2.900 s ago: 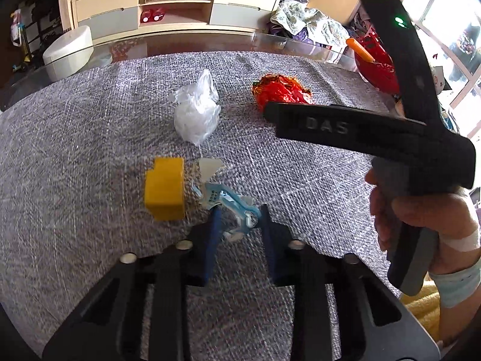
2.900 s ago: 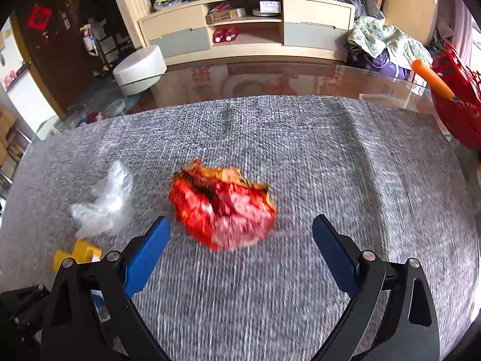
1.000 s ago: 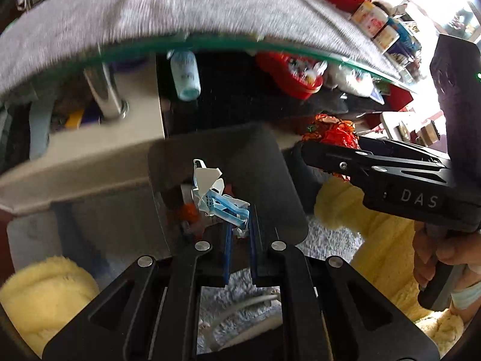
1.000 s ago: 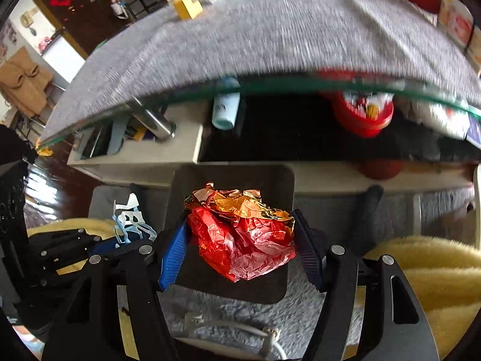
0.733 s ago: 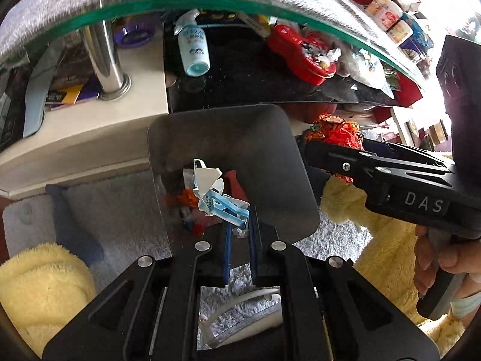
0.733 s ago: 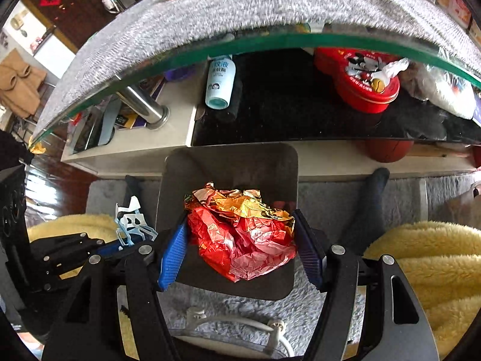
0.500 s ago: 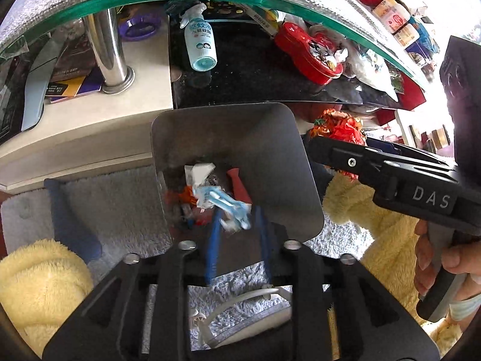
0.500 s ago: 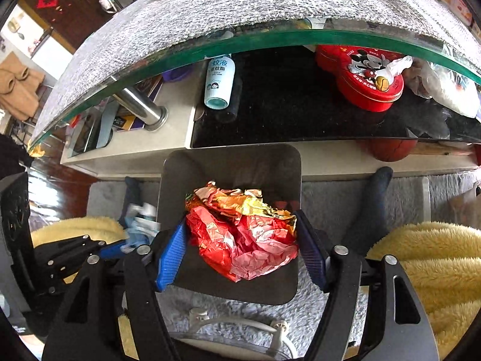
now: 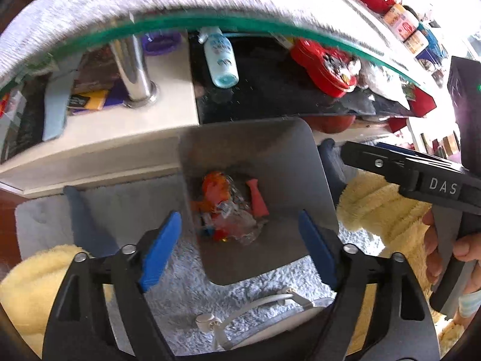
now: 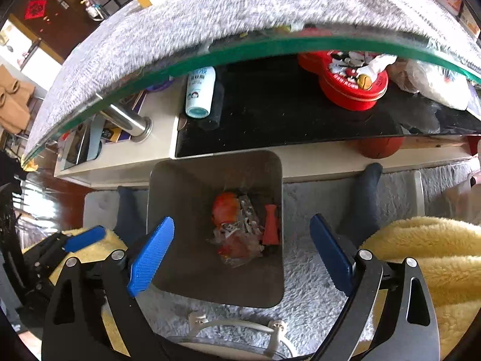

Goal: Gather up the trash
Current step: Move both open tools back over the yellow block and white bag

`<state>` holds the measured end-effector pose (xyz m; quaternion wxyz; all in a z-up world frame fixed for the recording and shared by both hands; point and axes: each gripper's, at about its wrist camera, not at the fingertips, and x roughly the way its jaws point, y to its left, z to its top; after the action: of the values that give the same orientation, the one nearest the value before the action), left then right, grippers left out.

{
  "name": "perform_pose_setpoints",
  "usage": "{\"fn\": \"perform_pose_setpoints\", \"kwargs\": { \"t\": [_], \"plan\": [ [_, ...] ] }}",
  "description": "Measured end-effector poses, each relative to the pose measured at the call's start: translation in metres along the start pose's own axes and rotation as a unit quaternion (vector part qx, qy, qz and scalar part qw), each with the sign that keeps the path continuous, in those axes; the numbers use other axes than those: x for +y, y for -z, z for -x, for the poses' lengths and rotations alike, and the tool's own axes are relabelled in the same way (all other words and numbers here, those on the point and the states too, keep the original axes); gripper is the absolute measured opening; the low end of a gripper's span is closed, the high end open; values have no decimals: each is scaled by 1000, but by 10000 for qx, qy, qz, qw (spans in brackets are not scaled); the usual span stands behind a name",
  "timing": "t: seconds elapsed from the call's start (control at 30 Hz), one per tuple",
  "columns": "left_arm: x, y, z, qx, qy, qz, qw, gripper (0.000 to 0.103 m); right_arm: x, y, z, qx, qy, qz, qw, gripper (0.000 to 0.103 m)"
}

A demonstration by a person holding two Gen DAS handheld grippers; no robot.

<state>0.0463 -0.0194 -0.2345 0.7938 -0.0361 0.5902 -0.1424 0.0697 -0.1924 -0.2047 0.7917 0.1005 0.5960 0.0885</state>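
A square grey trash bin (image 9: pixel 270 150) stands on the floor below the glass table edge; it also shows in the right wrist view (image 10: pixel 186 180). Crumpled trash (image 9: pixel 228 210) lies at its bottom, red-orange wrapper and clear plastic, seen too in the right wrist view (image 10: pixel 237 228). My left gripper (image 9: pixel 237 246) is open and empty above the bin. My right gripper (image 10: pixel 240 249) is open and empty above the bin; its body (image 9: pixel 421 177) shows at the right in the left wrist view.
The glass table (image 10: pixel 270 42) with a grey cloth (image 10: pixel 210 15) overhangs a lower shelf holding a bottle (image 10: pixel 200 93) and a red tin (image 10: pixel 351 81). A grey rug (image 10: pixel 315 285), yellow slippers (image 10: pixel 427 258) and a white cable (image 10: pixel 240 325) lie around the bin.
Both grippers carried trash from the table down over the bin, then opened. The blue-white wrapper and the red wrapper have dropped into the bin.
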Motion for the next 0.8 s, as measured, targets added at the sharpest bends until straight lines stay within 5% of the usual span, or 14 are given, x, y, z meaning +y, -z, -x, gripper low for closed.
{"fn": "perform_pose_setpoints", "kwargs": {
  "t": [0.37,0.8],
  "plan": [
    [16,-44,48,-603,-186,151,9979,90,-2,-53,38,-518,-50,-53,9986,99],
    [28,-127,60,-946,-415,103,9946,94,15,-150,44,-918,64,108,9957,99]
  ]
}}
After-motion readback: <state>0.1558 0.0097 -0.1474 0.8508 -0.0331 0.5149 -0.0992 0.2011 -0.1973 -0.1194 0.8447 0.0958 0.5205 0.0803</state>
